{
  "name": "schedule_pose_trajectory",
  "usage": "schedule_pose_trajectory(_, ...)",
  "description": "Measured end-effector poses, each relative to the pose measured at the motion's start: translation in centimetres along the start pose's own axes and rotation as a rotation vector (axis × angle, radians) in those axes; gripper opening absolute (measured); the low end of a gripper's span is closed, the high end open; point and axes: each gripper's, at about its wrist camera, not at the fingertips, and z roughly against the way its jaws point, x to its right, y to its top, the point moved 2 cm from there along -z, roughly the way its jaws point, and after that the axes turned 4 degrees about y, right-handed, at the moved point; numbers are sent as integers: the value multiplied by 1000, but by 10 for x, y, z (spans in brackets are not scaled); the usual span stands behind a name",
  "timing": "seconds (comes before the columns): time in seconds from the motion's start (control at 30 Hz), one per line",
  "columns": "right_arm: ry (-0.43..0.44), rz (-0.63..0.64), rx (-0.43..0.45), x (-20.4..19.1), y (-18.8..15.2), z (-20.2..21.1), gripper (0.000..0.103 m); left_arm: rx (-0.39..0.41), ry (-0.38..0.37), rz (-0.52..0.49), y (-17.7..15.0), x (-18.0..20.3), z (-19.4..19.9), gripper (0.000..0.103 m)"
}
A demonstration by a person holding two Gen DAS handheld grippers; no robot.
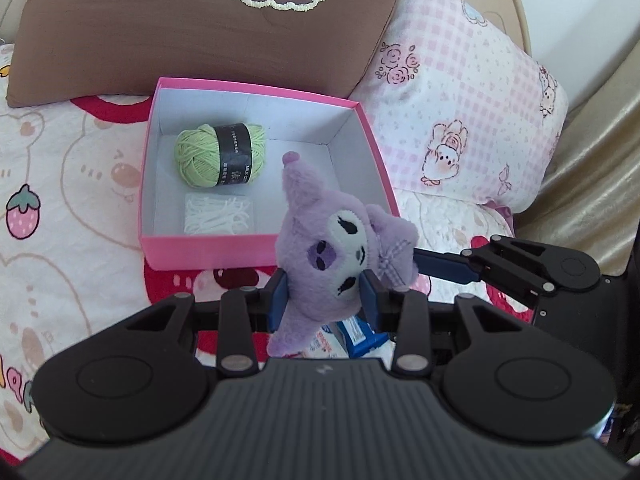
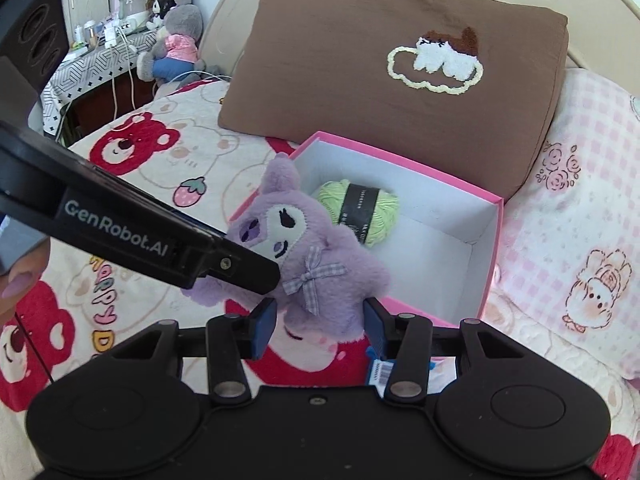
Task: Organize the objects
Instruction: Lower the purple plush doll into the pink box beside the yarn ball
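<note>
Two tongs clenched on purple plush toy (image 1: pixel 328 256), white embroidered face, gingham bow, fluffy, over pink box (image 1: pixel 256 252)

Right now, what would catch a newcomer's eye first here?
A fluffy purple plush toy held up between the two claws, the left claw gripping its head and the right claw its body. Just behind it, an open pink box sits on the bed with a green yarn ball inside.

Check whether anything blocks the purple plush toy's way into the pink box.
Nothing visible does. The purple plush toy is held above the pink box's near edge. The green yarn ball and white string packet sit at the left; the right side is bare.
</note>
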Motion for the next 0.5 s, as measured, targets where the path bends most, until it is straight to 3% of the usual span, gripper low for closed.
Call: schedule_pose_trajectory(0.5,-6,-46,-19,67,33,-65,51,-33,19,2,65,-11,-81,37)
